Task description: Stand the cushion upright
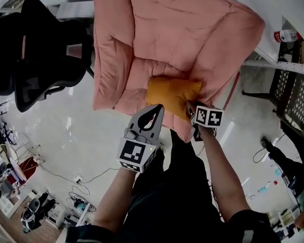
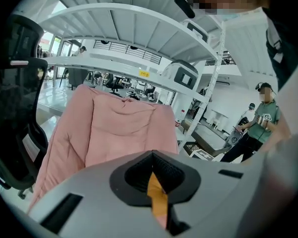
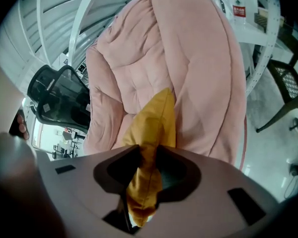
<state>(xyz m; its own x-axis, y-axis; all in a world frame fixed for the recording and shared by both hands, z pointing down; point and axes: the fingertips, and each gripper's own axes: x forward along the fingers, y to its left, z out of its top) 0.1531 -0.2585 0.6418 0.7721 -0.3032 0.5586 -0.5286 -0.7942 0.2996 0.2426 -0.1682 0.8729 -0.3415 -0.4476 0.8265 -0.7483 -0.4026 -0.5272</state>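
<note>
An orange cushion [image 1: 172, 92] lies on the seat of a pink padded lounge chair [image 1: 182, 29]. My right gripper [image 1: 191, 108] is at the cushion's near right corner, shut on it. In the right gripper view the cushion [image 3: 151, 128] runs as a fold up out of the right gripper [image 3: 146, 150] against the pink chair [image 3: 188, 63]. My left gripper [image 1: 157, 109] has its tip at the cushion's near left edge, jaws together. In the left gripper view only a thin orange strip shows through the slit of the left gripper [image 2: 153, 155]; nothing sticks out past its tip.
A black office chair [image 1: 40, 49] stands left of the pink chair. A white metal rack [image 2: 139, 29] rises behind it. A dark mesh chair [image 1: 294, 95] stands at right. Cables [image 1: 76, 178] lie on the glossy floor. People [image 2: 263, 118] stand farther back.
</note>
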